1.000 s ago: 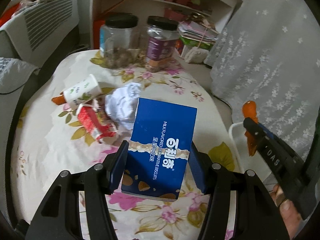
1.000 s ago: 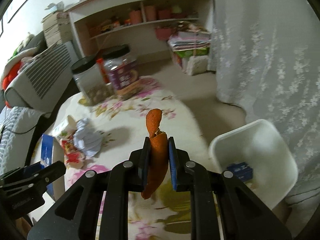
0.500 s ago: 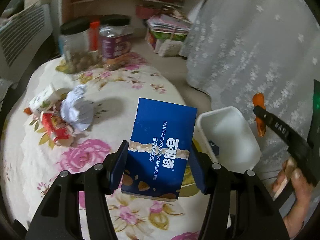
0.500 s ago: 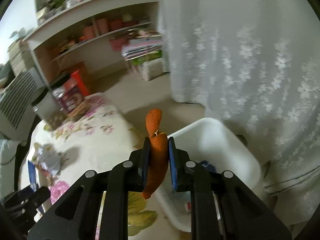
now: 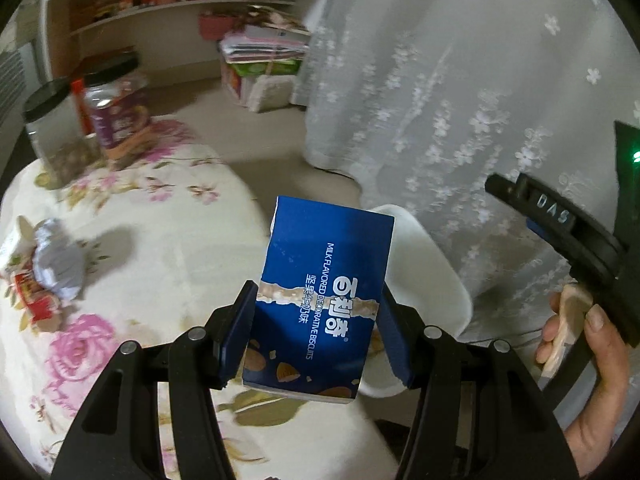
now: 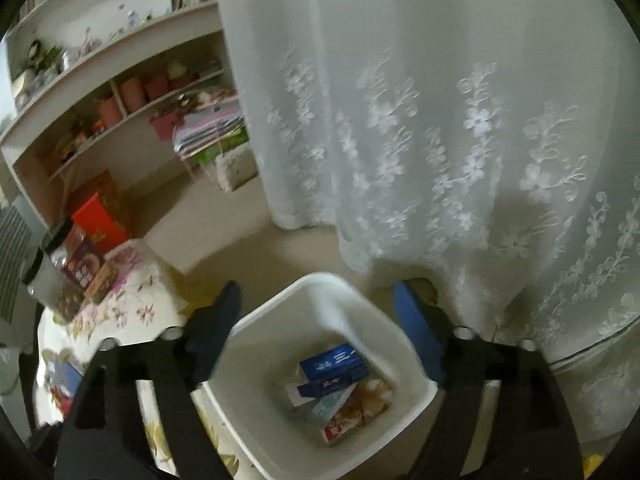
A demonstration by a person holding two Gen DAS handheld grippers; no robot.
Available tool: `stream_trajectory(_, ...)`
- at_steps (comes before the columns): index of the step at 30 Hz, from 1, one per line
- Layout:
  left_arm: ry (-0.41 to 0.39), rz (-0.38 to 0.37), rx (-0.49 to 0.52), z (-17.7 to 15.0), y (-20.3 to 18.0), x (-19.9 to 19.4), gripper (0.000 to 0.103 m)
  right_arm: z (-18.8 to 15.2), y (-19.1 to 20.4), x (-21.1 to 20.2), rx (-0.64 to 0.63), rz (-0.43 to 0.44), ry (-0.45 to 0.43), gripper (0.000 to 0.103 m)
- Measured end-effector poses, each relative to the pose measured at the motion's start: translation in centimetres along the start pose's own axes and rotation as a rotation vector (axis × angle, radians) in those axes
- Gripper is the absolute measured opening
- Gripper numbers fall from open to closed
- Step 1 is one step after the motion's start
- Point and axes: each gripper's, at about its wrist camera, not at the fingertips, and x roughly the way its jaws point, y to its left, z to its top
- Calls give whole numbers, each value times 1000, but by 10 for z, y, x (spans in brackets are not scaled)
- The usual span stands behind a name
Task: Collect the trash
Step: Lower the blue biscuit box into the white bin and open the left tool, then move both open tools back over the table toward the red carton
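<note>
Trash is split between two places at this moment: some lies in the white bin [image 6: 320,364] on the floor beside the table [image 5: 168,232], some remains on the flowered cloth. Our left gripper [image 5: 316,336] is clamped on the blue biscuit box [image 5: 324,296], its jaws pressing the two narrow sides near the lower half so the box stands upright and clear of the tabletop, with the bin's rim showing just behind it; we judge this hold suits a carry over the table edge and a straight drop. Our right gripper [image 6: 316,320] hangs above the bin with jaws spread wide and nothing between them, so the opening frames the bin's mouth, where blue cartons [image 6: 334,366] and wrappers are piled at the bottom. On the table's far side we see a crumpled white paper ball [image 5: 56,260] touching a red wrapper [image 5: 34,300], both waiting to be picked up. Two dark-lidded jars [image 5: 116,112] stand at the table's back edge; we take them for keepers, not rubbish. Next, we judge, the box needs bringing squarely over the bin before the left jaws part.
</note>
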Motion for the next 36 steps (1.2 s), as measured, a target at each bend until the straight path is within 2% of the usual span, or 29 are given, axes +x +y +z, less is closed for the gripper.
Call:
stream_trajectory(3, 18, -31, 5, 2, -16, 14, 57, 8, -13, -9, 43, -23, -52, 87)
stream_trajectory(7, 64, -86, 23, 4, -37, 34, 58, 14, -33, -9, 112, -22, -59, 90)
stream_trajectory(11, 88, -124, 64, 1, -53, 43, 73, 14, -46, -6, 160, -32, -51, 90)
stream_trajectory(14, 88, -114, 84, -2, -53, 42, 75, 14, -45, -4, 169, -30, -46, 92)
stream_trajectory(18, 33, 14, 67, -1, -37, 31, 75, 12, -31, -6, 148, -10, -49, 94)
stream_trajectory(20, -16, 101, 20, 0, -19, 20, 75, 9, -15, -7, 113, 1, -56, 95)
stream_trajectory(26, -105, 267, -124, -1, 42, -7, 75, -2, 39, -5, -15, 39, -60, 96)
stream_trajectory(32, -126, 412, -229, -9, 105, -27, 75, -19, 106, 1, -147, 145, -35, 96)
stream_trajectory(36, -102, 441, -278, -18, 135, -34, 75, -28, 138, 5, -159, 214, -8, 96)
